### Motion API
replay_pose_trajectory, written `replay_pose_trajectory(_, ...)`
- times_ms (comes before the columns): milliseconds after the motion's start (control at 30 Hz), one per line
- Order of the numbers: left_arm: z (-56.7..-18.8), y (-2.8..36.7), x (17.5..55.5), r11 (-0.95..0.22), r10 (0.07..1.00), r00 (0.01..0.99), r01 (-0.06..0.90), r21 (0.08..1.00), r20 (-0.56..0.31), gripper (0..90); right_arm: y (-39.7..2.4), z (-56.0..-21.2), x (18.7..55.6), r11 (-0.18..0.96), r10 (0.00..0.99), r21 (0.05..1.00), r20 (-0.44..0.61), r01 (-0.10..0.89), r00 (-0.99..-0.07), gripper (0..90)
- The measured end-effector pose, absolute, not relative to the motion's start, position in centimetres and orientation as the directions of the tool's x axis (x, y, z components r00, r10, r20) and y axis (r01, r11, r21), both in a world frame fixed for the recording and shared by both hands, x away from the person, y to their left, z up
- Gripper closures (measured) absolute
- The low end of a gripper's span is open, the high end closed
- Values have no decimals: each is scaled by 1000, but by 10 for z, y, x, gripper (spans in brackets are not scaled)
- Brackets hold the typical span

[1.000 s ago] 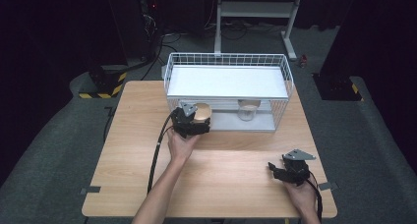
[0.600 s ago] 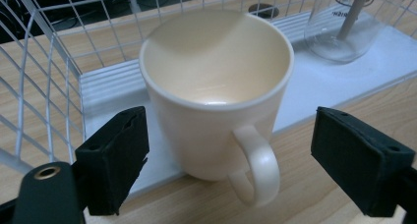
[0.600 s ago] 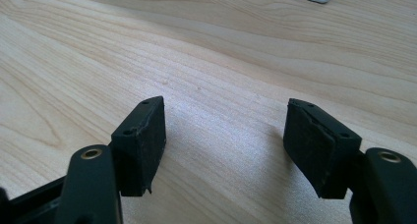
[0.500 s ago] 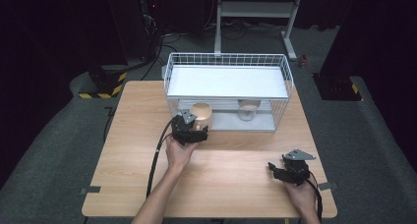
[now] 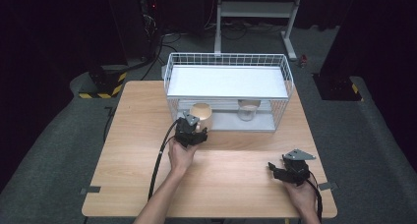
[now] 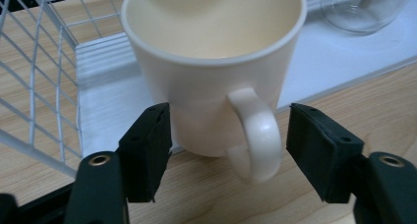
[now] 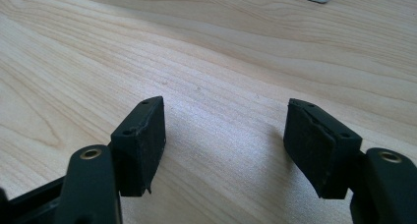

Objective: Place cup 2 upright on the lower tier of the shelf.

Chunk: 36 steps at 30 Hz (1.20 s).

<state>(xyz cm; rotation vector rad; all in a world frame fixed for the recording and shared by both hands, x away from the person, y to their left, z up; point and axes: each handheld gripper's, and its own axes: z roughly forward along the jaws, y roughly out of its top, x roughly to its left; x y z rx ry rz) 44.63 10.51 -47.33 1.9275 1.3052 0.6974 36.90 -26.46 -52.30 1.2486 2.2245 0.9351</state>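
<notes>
A cream mug (image 5: 201, 112) stands at the front edge of the white wire rack's (image 5: 228, 62) lower shelf, its handle facing me. My left gripper (image 5: 195, 127) is right in front of it. In the left gripper view the mug (image 6: 211, 62) has its handle between my left gripper's (image 6: 228, 145) pads. The jaws have just been closing around the handle. The left pad is close beside the mug's wall, and a gap remains between the right pad and the handle. My right gripper (image 5: 275, 169) rests low over the table at the front right; its jaws (image 7: 223, 145) stand open over bare wood.
A clear glass (image 5: 248, 110) stands on the same shelf, to the right of the mug. The rack has a white upper shelf and wire sides. The wooden table (image 5: 236, 194) is bare between the two hands. Dark floor surrounds the table.
My left gripper has drawn back a little from the mug toward the table's front. The mug has stayed on the shelf. The right hand has not moved.
</notes>
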Motion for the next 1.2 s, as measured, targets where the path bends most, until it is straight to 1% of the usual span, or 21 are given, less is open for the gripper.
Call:
replay_pose_trajectory(167,-474,104,446,-268,938,337,560,784,80,398,-264,-523,369,363,863,727,-28,583,-504,324)
replay_pose_trajectory(467,-477,102,451,-264,944,319,564,782,89,416,-264,-523,369,363,863,727,-27,583,-504,324)
replay_pose_trajectory(733,-479,103,457,-231,950,307,570,789,56,444,-264,-523,369,363,863,727,-27,583,-504,325)
replay_pose_trajectory(833,-478,103,462,-244,949,308,573,782,70,447,-264,-523,369,363,863,727,-28,583,-504,325)
replay_pose_trajectory(1200,-480,105,474,-203,956,294,589,782,27,479,-265,-523,369,362,864,726,-26,584,-503,325)
